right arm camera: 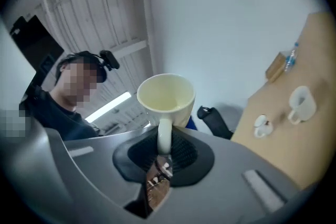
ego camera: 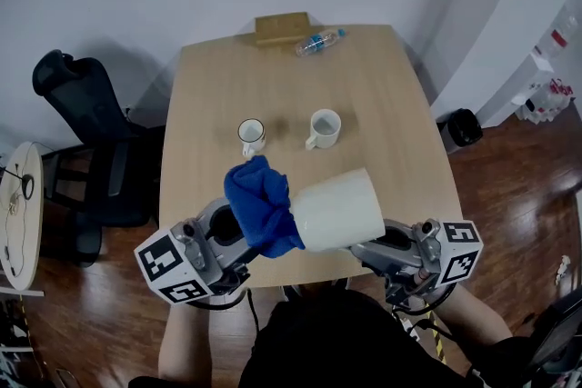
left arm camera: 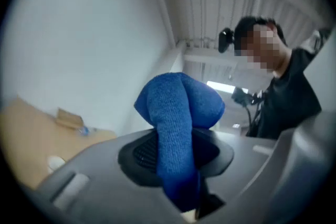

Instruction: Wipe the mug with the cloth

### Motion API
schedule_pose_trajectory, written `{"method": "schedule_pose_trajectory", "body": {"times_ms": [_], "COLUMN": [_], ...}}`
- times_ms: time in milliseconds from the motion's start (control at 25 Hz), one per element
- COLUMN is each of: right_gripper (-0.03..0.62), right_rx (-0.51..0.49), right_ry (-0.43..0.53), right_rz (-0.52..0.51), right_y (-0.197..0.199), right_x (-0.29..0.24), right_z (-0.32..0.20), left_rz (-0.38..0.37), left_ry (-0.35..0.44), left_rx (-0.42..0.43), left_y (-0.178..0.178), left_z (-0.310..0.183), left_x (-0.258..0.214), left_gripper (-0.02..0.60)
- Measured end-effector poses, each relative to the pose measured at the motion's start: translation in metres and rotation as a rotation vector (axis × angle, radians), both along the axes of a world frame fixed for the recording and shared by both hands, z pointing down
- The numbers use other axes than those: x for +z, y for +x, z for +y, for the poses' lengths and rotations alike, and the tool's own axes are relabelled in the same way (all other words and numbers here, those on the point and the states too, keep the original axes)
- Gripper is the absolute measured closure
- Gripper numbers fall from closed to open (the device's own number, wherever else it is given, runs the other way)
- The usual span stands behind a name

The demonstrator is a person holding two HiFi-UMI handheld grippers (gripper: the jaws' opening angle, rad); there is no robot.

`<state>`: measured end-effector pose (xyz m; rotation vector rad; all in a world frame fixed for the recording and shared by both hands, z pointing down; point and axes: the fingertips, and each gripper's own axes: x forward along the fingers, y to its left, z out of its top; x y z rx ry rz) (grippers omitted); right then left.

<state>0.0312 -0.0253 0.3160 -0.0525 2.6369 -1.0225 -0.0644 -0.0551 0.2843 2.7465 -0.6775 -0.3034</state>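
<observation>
A cream mug [ego camera: 338, 210] lies on its side in the air, above the table's near edge. My right gripper [ego camera: 382, 243] is shut on its handle [right arm camera: 164, 135]; the mug's open mouth [right arm camera: 166, 93] shows in the right gripper view. A bunched blue cloth [ego camera: 262, 204] presses against the mug's left end. My left gripper [ego camera: 238, 241] is shut on this cloth [left arm camera: 177, 128], which fills the space between the jaws in the left gripper view.
On the light wooden table [ego camera: 227, 86] stand a white mug with a dark rim [ego camera: 251, 136] and a plain white mug [ego camera: 323, 129]. A plastic bottle [ego camera: 319, 42] and a wooden block [ego camera: 281, 27] lie at the far edge. A black office chair [ego camera: 86, 150] stands left.
</observation>
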Motion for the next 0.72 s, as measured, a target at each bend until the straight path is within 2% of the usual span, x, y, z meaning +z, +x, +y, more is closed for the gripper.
{"method": "schedule_pose_trajectory", "body": {"times_ms": [120, 200, 240, 360, 440, 520, 640, 720], "right_gripper": [0.557, 0.557, 0.557, 0.557, 0.557, 0.557, 0.557, 0.559], "right_rx": [0.136, 0.206, 0.231, 0.277, 0.299, 0.305, 0.291, 0.292], "right_ry": [-0.15, -0.236, -0.264, -0.341, -0.383, -0.415, -0.408, -0.353], "right_rz": [0.122, 0.185, 0.206, 0.203, 0.188, 0.161, 0.152, 0.192], "right_y": [0.008, 0.009, 0.008, 0.005, 0.002, -0.002, -0.009, -0.01], "right_x": [0.045, 0.07, 0.081, 0.1, 0.106, 0.107, 0.102, 0.099], "right_z": [-0.03, -0.044, -0.049, -0.06, -0.066, -0.07, -0.067, -0.065], "left_rz": [-0.381, -0.707, -0.827, -1.018, -1.16, -1.261, -1.333, -1.311], "left_ry": [0.234, 0.36, 0.42, 0.575, 0.671, 0.747, 0.779, 0.735], "left_rx": [-0.235, -0.309, -0.335, -0.387, -0.397, -0.402, -0.371, -0.339], "left_y": [-0.006, 0.007, 0.017, 0.051, 0.063, 0.07, 0.072, 0.068], "left_z": [-0.004, 0.0, -0.001, -0.006, -0.009, -0.015, -0.021, -0.024], "left_x": [-0.013, 0.005, 0.015, 0.044, 0.063, 0.077, 0.09, 0.087], "left_gripper": [0.448, 0.448, 0.448, 0.449, 0.449, 0.449, 0.449, 0.449]}}
